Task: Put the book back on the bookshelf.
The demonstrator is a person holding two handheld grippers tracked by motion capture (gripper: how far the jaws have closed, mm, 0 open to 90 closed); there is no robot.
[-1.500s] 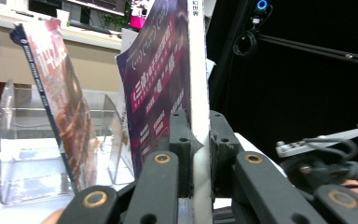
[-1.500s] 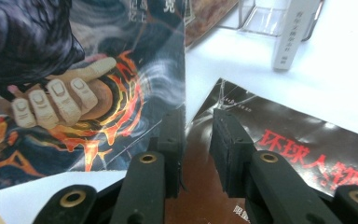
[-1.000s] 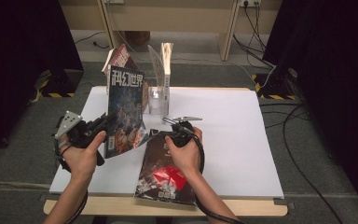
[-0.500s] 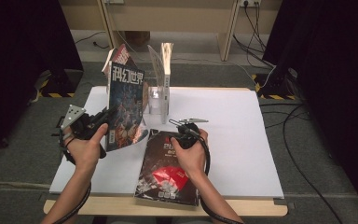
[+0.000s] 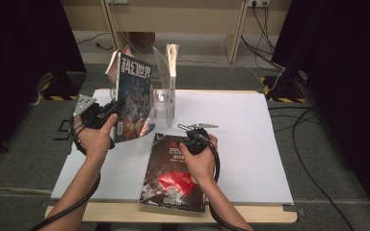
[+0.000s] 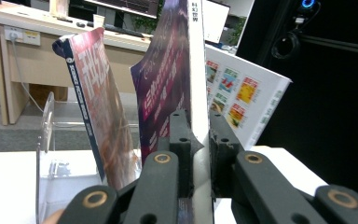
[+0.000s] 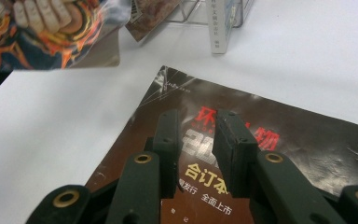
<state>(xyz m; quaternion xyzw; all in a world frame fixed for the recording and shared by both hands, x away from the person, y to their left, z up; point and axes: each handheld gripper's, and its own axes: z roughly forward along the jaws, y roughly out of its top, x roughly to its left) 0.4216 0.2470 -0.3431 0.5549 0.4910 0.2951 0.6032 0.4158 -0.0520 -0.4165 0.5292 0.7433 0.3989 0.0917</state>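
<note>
We hold a magazine [image 5: 134, 98] upright over the white table [image 5: 250, 139], just left of the clear rack [image 5: 164, 103], its lower edge clamped between the closed jaws of our left gripper [image 6: 199, 140]. Another magazine [image 6: 98, 107] leans in the rack beside it. Our right gripper [image 7: 196, 140] rests over the dark magazine [image 5: 173, 175] lying flat near the table's front edge, its jaws partly apart with nothing between them.
</note>
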